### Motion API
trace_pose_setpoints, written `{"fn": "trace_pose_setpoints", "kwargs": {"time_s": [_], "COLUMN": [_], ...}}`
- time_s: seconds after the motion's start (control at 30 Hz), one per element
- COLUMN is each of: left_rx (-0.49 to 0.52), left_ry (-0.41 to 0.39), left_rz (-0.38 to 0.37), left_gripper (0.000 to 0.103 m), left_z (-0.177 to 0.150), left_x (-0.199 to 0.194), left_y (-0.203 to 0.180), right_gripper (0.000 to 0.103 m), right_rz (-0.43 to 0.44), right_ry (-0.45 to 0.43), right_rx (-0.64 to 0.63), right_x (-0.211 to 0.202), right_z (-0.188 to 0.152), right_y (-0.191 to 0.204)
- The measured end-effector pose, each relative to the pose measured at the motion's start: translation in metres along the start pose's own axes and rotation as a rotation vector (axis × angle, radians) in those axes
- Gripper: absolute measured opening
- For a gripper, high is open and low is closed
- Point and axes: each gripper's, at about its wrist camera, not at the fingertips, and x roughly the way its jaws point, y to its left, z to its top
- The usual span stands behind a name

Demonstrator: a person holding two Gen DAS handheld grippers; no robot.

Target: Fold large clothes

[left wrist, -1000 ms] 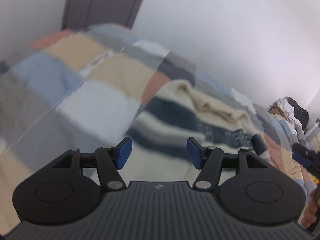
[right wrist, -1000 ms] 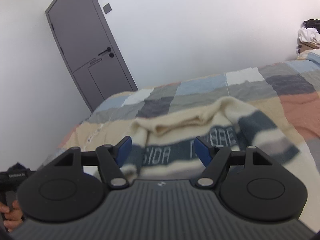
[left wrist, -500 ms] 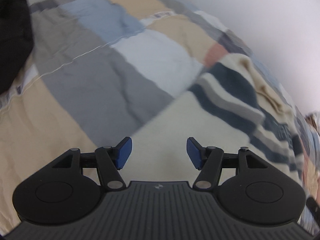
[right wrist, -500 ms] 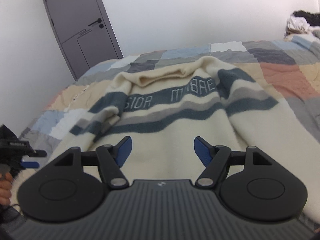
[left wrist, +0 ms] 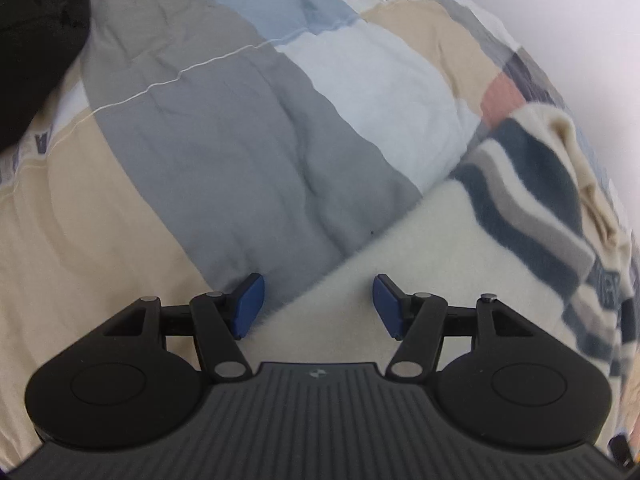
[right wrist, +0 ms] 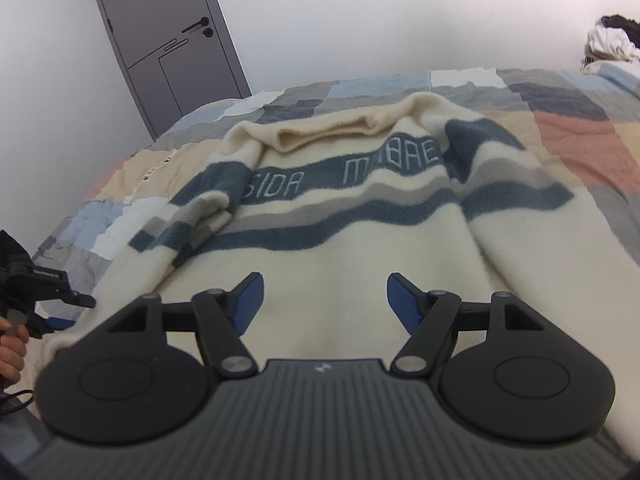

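Observation:
A cream sweater (right wrist: 340, 256) with dark blue and grey stripes and a lettered band lies spread flat on the bed, collar at the far side. My right gripper (right wrist: 324, 300) hangs open over its lower body, nothing between the blue pads. In the left wrist view the sweater (left wrist: 460, 248) fills the right half, its left edge running diagonally. My left gripper (left wrist: 318, 306) is open just above that edge, one pad over the quilt and one over the sweater. That left gripper (right wrist: 60, 322), held by a hand, also shows at the left edge of the right wrist view.
A patchwork quilt (left wrist: 224, 152) of grey, blue, beige, white and pink squares covers the bed. A grey door (right wrist: 160, 36) stands in the far left corner. A heap of clothes (right wrist: 612, 40) lies at the far right. A dark shape (left wrist: 36, 40) sits at the upper left.
Both grippers have dropped toward the bed. The left one has tilted down and swung from facing the far wall to the sweater's left edge. The right now looks along the sweater's body.

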Motion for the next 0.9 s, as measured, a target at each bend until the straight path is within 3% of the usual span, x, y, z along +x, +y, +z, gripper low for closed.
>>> {"fn": "trace_pose_setpoints", "kwargs": {"time_s": [0.3, 0.43, 0.53, 0.67, 0.77, 0.9], "left_rx": [0.042, 0.031, 0.06, 0.058, 0.064, 0.071], "left_ry": [-0.012, -0.019, -0.04, -0.064, -0.115, -0.262], "left_rz": [0.008, -0.027, -0.009, -0.038, -0.041, -0.021], "left_gripper": [0.065, 0.064, 0.054, 0.022, 0.018, 0.016], "left_z": [-0.015, -0.021, -0.026, -0.027, -0.027, -0.021], "left_x": [0.003, 0.001, 0.0, -0.002, -0.01, -0.039], "left_y": [-0.009, -0.01, -0.016, -0.016, -0.015, -0.015], "right_gripper": [0.071, 0.071, 0.071, 0.071, 0.071, 0.071], "right_rz": [0.05, 0.059, 0.068, 0.053, 0.042, 0.026], "right_ry": [0.023, 0.043, 0.065, 0.082, 0.092, 0.1], "right_rx": [-0.005, -0.002, 0.011, -0.002, -0.007, -0.018], "right_x": [0.008, 0.012, 0.015, 0.018, 0.019, 0.023], "right_z": [0.001, -0.001, -0.003, -0.006, -0.008, -0.008], "right_y": [0.004, 0.005, 0.005, 0.008, 0.01, 0.01]}}
